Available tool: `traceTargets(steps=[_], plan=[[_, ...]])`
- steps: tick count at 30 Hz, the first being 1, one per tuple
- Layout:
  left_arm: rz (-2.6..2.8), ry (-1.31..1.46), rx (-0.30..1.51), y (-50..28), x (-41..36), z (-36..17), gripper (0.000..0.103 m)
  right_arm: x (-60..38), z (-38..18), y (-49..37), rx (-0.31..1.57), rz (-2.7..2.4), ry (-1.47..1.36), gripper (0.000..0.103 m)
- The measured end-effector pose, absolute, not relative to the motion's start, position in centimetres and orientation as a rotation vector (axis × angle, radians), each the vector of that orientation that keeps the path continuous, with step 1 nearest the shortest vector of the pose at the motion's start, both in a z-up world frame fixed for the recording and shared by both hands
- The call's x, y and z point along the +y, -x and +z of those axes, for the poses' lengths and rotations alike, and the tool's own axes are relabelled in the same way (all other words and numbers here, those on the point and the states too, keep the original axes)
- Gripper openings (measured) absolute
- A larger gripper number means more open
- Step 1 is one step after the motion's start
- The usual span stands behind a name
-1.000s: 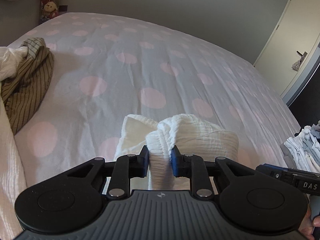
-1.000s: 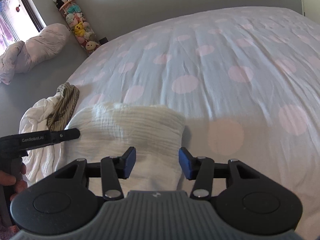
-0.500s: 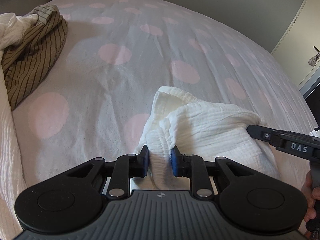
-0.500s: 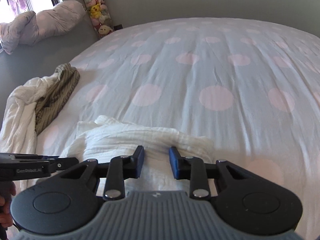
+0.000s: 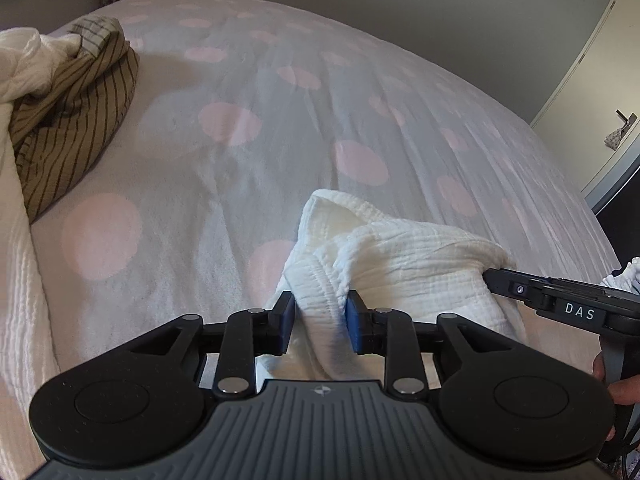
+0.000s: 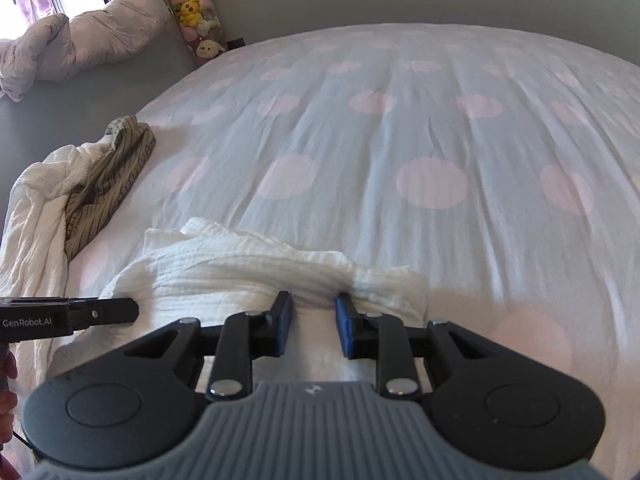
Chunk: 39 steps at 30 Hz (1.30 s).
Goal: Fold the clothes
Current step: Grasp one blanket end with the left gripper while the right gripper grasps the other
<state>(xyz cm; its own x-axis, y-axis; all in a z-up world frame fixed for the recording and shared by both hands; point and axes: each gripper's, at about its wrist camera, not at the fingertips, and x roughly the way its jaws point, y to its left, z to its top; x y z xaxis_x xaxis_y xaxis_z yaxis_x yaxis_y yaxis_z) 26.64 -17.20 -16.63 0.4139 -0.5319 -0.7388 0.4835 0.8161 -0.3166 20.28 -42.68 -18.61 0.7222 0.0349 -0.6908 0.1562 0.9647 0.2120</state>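
Observation:
A white crinkled garment (image 5: 400, 256) lies bunched on the near part of the bed; it also shows in the right wrist view (image 6: 240, 272). My left gripper (image 5: 318, 326) is shut on a thick fold at the garment's left end. My right gripper (image 6: 310, 324) is shut on the garment's near edge toward its right end. Each gripper's side shows in the other view, the right one (image 5: 560, 304) at the garment's right and the left one (image 6: 68, 316) at its left.
The bed (image 6: 400, 140) has a white cover with pink dots. A brown striped garment (image 5: 68, 120) and a white cloth (image 6: 36, 208) are piled at the bed's left edge. A folded stack (image 5: 624, 274) sits at the far right. A door (image 5: 592, 92) stands at the right.
My right gripper has closed from open onto the garment's near edge. My left gripper stayed shut on its fold, and the garment has spread out lower on the bed between the two.

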Motion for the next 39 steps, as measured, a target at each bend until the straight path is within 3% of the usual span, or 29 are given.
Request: traceTargets(steps=[2,3,6,10,12,28,39], plan=[[-0.631,0.034,0.929,-25.4,-17.0,-15.4,0.057,-41.9,-17.8,-18.4,0.747,-0.064,-0.255,0.032],[-0.626,0.021,0.922,-24.7,-17.0,-14.8,0.060,-41.4,-17.4,-17.4,0.739,-0.062,-0.251,0.032],[-0.616,0.005,0.945,-23.7,-16.7,-14.2,0.064,-40.3,-16.7,-14.7,0.731,-0.063,-0.246,0.035],[-0.565,0.043,1.023,-23.9,-15.9,-15.1,0.068,-40.0,-17.3,-12.1,0.761,-0.088,-0.293,0.068],[-0.558,0.093,1.049,-24.1,-15.2,-16.0,0.072,-40.7,-17.7,-11.6,0.776,-0.109,-0.337,0.072],[-0.688,0.176,1.063,-27.2,-16.7,-20.4,0.071,-48.0,-22.5,-12.4,0.801,-0.125,-0.789,0.078],[-0.764,0.188,1.034,-28.9,-17.4,-21.8,0.059,-48.5,-24.5,-16.3,0.747,-0.038,-0.846,0.080]])
